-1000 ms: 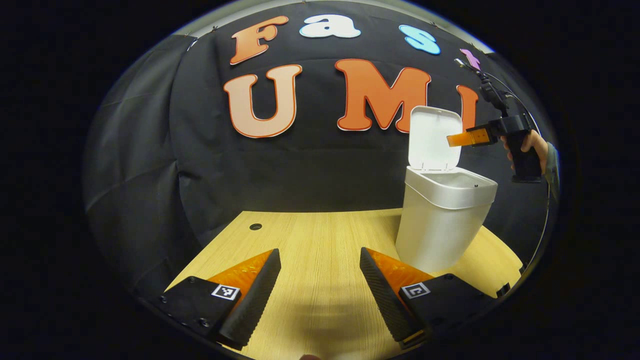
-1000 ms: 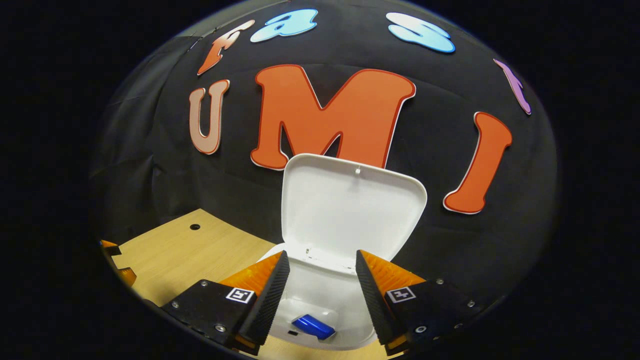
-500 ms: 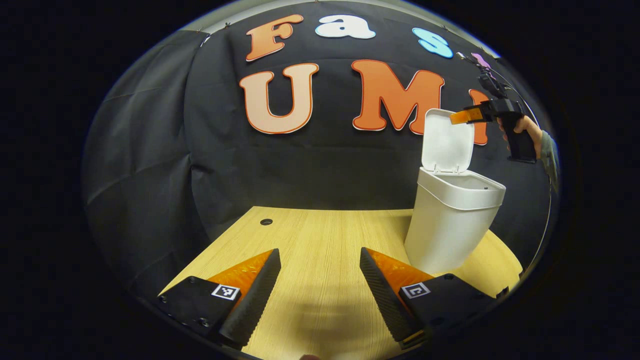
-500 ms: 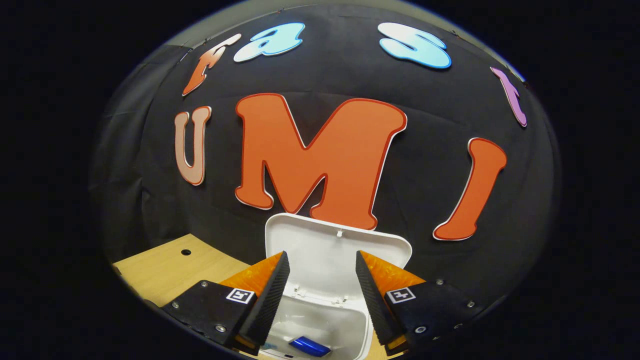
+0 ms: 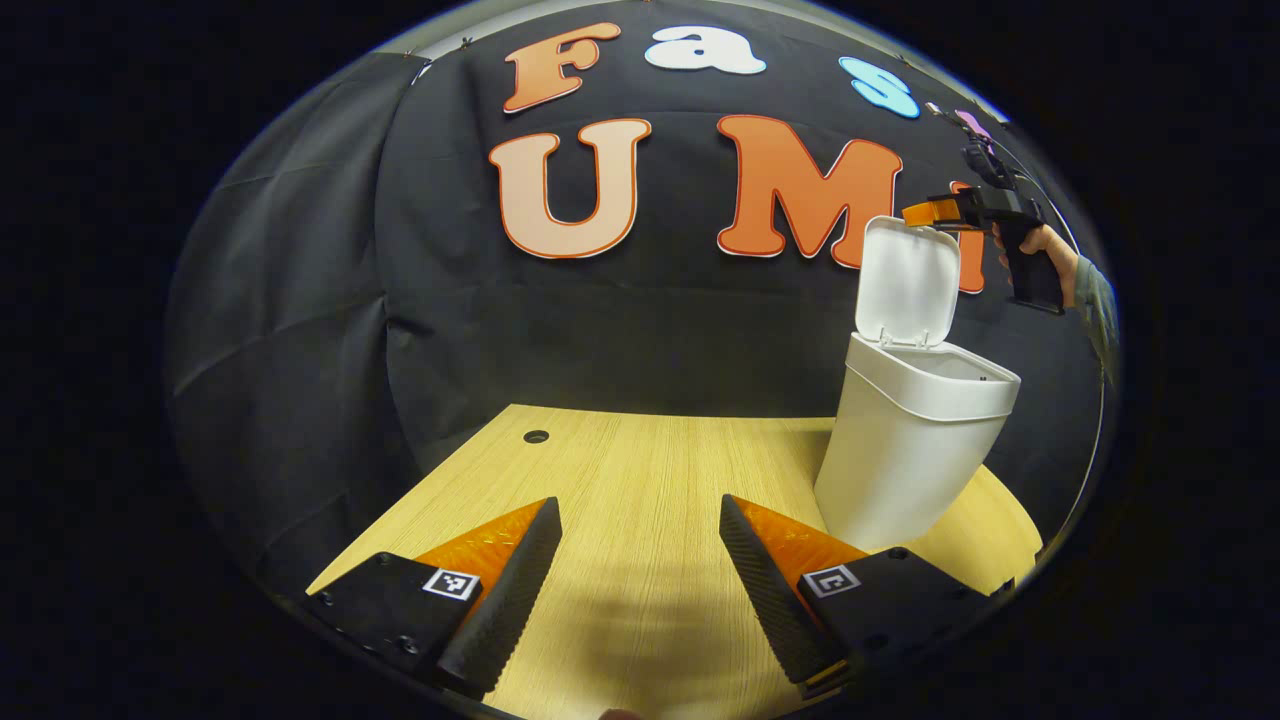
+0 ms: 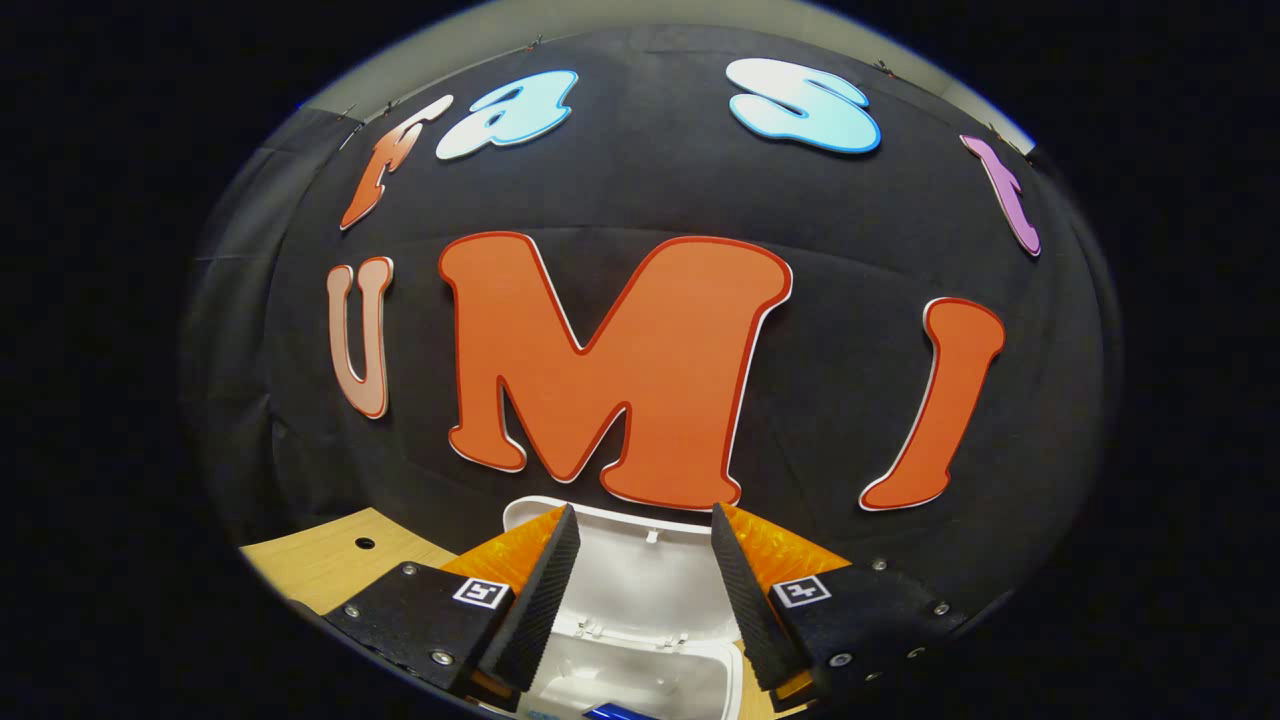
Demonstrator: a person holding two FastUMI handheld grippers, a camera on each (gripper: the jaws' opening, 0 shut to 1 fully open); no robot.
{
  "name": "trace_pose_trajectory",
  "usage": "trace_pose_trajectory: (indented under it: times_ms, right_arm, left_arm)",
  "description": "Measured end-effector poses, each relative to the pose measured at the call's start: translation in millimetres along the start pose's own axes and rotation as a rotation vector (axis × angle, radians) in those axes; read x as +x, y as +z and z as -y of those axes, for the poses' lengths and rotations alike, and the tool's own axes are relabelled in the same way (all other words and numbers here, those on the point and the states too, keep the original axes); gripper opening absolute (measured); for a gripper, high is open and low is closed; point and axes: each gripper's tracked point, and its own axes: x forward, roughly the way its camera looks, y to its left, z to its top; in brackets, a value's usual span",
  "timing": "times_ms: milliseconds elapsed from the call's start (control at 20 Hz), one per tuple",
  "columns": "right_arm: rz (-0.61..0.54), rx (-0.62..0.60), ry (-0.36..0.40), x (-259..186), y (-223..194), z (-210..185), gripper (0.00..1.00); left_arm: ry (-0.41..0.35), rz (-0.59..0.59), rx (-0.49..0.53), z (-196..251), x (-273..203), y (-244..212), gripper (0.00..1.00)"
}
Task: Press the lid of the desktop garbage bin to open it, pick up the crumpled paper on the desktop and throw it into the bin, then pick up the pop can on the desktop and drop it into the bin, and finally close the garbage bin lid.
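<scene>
In the right gripper view the right gripper [image 6: 638,590] hangs above the open garbage bin [image 6: 640,680], its two fingers spread wide with nothing between them and touching nothing; the raised lid [image 6: 640,570] stands upright just beyond the fingertips, its top edge showing in the gap between them, and the bin's mouth lies directly below. At the very bottom of that opening a small blue piece of the pop can [image 6: 610,713] shows inside the bin. Past the left finger a corner of the table [image 6: 320,560] with a small round hole [image 6: 364,543] lies near the booth's wall. In the left gripper view the left gripper [image 5: 640,590] is low over the bare wooden table [image 5: 640,480], its fingers also spread wide and holding nothing. The white bin [image 5: 905,450] stands on the table ahead and to the right of this gripper, well apart from it, with its lid [image 5: 908,282] tipped up and back. Farther off, the right gripper [image 5: 925,212] is held by a hand [image 5: 1040,250] just above the lid's top edge, level and pointing left; whether it touches the lid cannot be told.
</scene>
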Motion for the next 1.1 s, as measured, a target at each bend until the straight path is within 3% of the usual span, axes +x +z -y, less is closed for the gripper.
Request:
trace_pose_trajectory:
  times_ms: [400,600,800,1100]
  right_arm:
    - [0.081,0.050,-0.009,11.6,21.2,3.0,0.80]
    - [0.027,0.047,-0.002,18.6,5.9,2.9,0.80]
    - [-0.018,0.150,0.023,16.4,1.9,1.3,0.80]
    - [-0.056,0.095,0.068,-16.0,-7.2,-9.7,0.78]
  left_arm:
    - [0.001,-0.009,-0.008,-3.5,6.0,-3.0,1.00]
    - [-0.003,-0.009,-0.007,-3.0,5.9,-2.3,1.00]
    - [-0.007,-0.004,-0.003,-2.5,3.6,0.0,1.00]
    - [-0.041,-0.008,-0.013,-0.1,2.7,0.9,1.00]
